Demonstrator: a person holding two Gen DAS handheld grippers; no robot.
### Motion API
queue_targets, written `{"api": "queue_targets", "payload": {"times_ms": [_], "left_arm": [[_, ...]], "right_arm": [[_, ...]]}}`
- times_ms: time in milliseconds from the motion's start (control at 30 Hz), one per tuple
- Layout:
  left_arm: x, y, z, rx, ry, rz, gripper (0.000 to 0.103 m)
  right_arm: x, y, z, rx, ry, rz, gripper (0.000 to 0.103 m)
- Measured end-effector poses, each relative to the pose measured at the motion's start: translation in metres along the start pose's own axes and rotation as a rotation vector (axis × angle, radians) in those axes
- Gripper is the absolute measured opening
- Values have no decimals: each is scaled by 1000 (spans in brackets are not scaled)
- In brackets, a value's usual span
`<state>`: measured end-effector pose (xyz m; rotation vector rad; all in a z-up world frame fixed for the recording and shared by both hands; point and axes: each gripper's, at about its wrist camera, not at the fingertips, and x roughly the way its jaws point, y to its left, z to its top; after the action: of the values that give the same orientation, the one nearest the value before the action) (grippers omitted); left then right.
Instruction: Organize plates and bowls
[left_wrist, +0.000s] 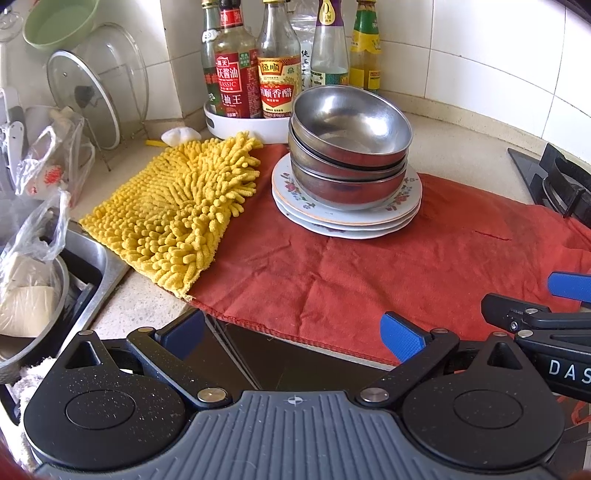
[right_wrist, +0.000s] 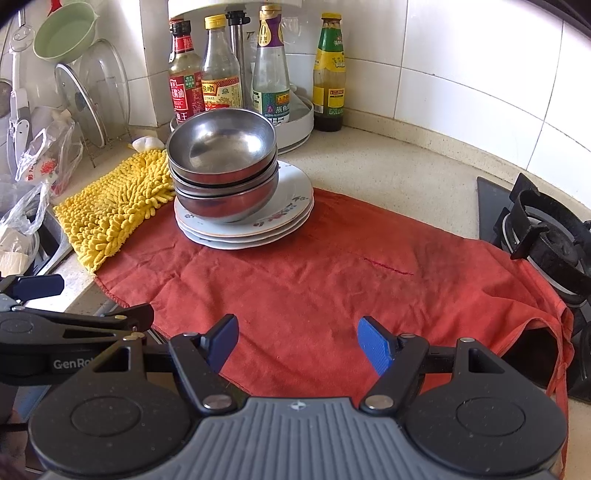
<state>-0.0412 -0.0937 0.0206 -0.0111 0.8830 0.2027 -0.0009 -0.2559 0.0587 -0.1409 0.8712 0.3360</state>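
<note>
The stack of steel bowls (left_wrist: 349, 147) sits nested on a pile of floral plates (left_wrist: 347, 206), and that pile rests at the far edge of the red cloth (left_wrist: 369, 269), the landmark for everything else here. How many bowls and plates there are is hard to count, since only rims show below the top one of each. Left of the plates, a yellow chenille mat (left_wrist: 177, 210) overlaps the cloth's left border; behind the plates, a white tray (left_wrist: 243, 127) holds sauce bottles (left_wrist: 232, 70) whose tops are cut off in the left wrist view. At the cloth's right end the black stove grate (right_wrist: 546, 236) is only partly in frame. Beyond the mat, a sink (left_wrist: 85, 266) is half hidden by plastic bags. The left gripper (left_wrist: 291, 332) hangs over the cloth's near edge, fingers spread wide with nothing between them. The right gripper (right_wrist: 297, 341) hovers over the near part of the cloth, jaws likewise parted and empty, well apart from the bowls. Each gripper shows only partly at the frame edge of the other's view.
</note>
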Motion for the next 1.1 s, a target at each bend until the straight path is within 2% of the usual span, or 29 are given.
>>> {"api": "queue_targets", "payload": {"times_ms": [433,567,667,733,900,1100], "left_arm": [[-2,5,0,-34,9,-36,102],[-5,5,-1,-51,-16,-48,102],[-3,7,1,-61,4,-65,103],[-5,8,0,-74,-19,-70,103],[-12,8,4,-93,-78,-36,102],[-15,4,11,-45,-112,17,103]], "right_arm": [[-7,0,2,-7,-36,17,68],[-8,-1,3,-7,-43,27,68],[-9,-1,3,-5,-53,32,68],[-11,-1,4,-5,-61,38,68],[-13,1,8,-26,-77,65,68],[-9,0,10,-36,-75,65,69]]}}
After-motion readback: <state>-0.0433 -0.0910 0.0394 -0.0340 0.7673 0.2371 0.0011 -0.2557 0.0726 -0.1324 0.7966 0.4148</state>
